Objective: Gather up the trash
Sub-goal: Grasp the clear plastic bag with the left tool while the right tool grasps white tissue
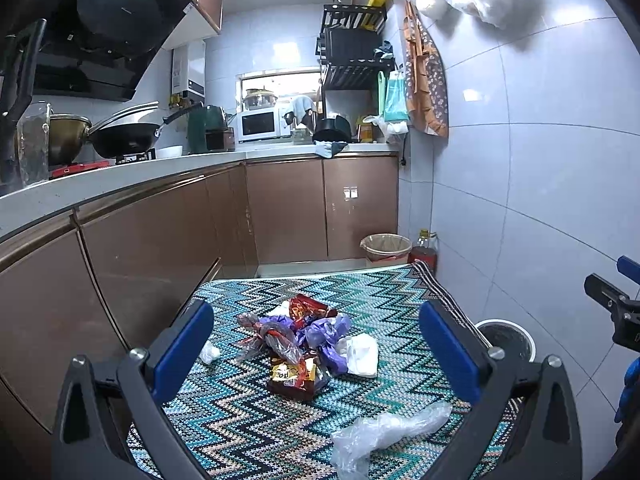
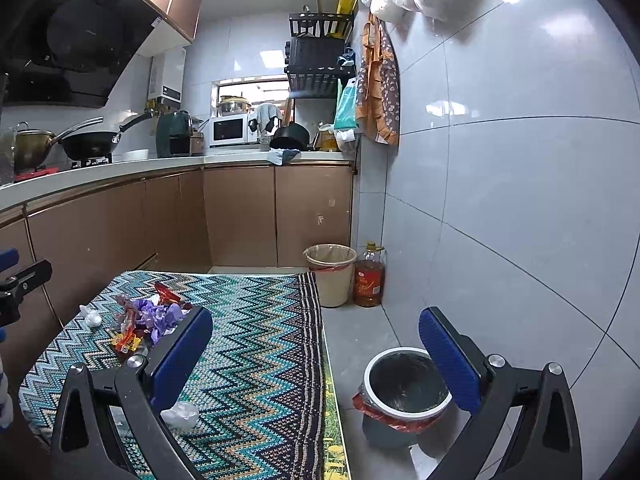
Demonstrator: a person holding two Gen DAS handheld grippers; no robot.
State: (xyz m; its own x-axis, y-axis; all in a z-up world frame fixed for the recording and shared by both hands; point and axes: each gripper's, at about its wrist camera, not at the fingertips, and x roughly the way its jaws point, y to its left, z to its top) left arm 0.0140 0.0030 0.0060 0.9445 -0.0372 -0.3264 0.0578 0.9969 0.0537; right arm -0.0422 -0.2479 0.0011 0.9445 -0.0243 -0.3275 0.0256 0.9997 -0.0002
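Note:
A pile of trash (image 1: 296, 340) lies in the middle of the zigzag-patterned tablecloth (image 1: 248, 420): purple bags, red and yellow snack wrappers, a white tissue (image 1: 362, 354). A crumpled clear plastic bag (image 1: 384, 432) lies nearer, and a small white wad (image 1: 209, 352) sits left of the pile. My left gripper (image 1: 316, 344) is open above the cloth, the pile showing between its fingers. My right gripper (image 2: 316, 354) is open and empty over the table's right edge. A grey bin (image 2: 367, 384) with a white rim and red liner stands on the floor below it.
A beige bin with a liner (image 2: 330, 272) and an oil bottle (image 2: 369, 280) stand on the floor beyond the table. Brown cabinets (image 1: 160, 248) run along the left and back. A tiled wall (image 2: 520, 200) closes the right side.

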